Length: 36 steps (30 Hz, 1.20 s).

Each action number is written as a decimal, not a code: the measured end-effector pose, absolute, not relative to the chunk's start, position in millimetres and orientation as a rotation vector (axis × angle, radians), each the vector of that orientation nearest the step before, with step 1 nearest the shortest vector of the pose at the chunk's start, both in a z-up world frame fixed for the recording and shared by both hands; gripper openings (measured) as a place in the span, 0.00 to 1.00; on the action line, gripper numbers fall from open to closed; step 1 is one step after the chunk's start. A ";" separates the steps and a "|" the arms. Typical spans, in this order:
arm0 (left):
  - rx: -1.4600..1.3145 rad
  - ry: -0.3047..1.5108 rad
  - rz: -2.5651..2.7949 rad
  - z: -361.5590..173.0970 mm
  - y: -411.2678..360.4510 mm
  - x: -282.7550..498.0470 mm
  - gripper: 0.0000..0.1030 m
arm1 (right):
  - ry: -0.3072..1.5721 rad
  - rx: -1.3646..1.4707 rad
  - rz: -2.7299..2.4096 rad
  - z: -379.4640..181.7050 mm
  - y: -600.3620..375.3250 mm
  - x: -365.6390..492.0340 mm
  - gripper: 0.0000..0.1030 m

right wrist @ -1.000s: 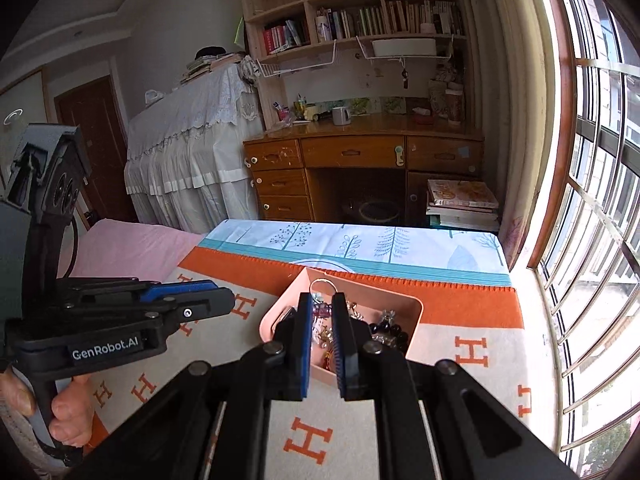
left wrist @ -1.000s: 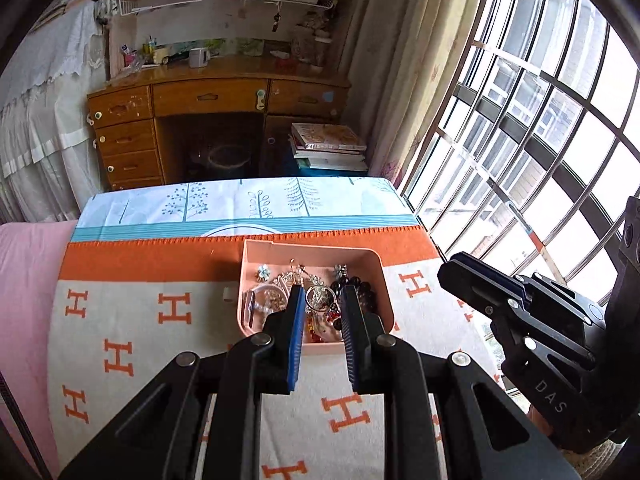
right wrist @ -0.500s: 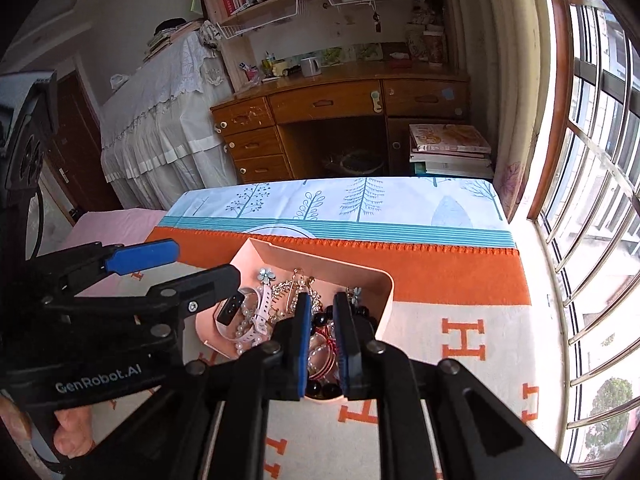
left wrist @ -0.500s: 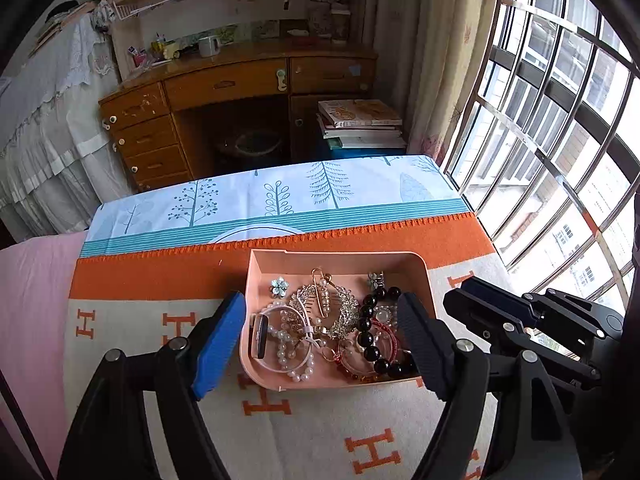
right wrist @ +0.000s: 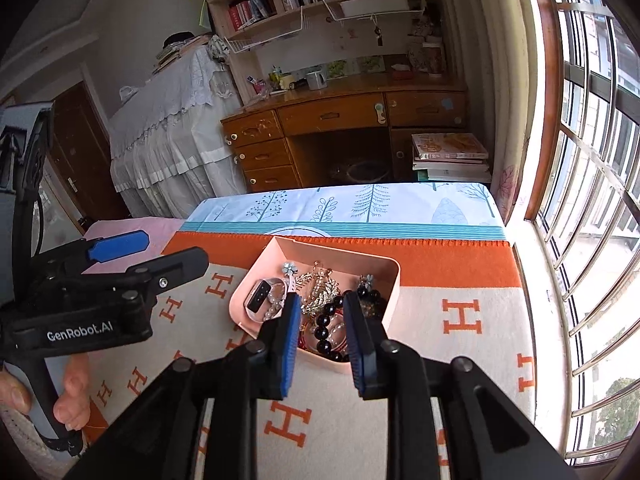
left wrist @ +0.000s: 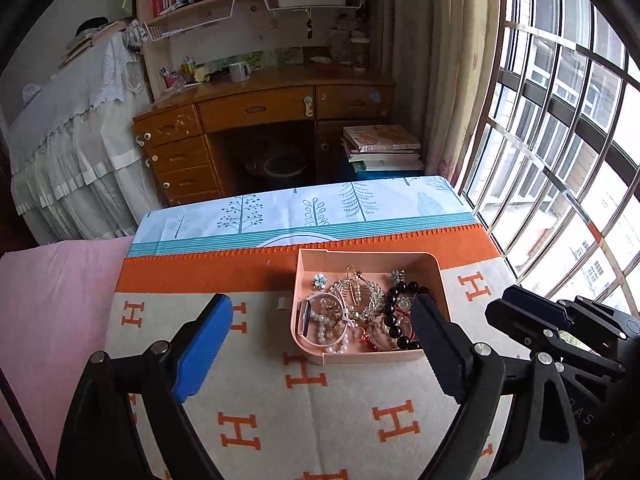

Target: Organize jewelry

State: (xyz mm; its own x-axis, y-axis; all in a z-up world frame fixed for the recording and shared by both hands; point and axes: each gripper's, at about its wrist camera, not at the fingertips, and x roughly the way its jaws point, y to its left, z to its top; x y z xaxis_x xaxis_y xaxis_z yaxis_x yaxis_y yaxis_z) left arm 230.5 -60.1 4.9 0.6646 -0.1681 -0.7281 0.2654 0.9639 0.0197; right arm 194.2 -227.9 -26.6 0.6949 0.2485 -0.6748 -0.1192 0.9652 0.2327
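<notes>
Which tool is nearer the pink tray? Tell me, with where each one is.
Right. The right tool hangs open over the pink tray, its fingertips above the jewelry. The left tool, wide open, hangs back toward the tray's left side, over the blanket.

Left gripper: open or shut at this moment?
Open. In its own wrist view the left gripper has its blue pads spread wide apart with nothing between them, hovering just short of the pink tray of jewelry.

Bright daylight floods through the window (left wrist: 560,160), overexposing its panes; fisheye bends edges.
</notes>
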 end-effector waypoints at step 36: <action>0.108 0.791 -0.092 33.7 3.7 37.1 0.99 | 0.670 0.191 0.127 29.1 -158.0 5.7 0.69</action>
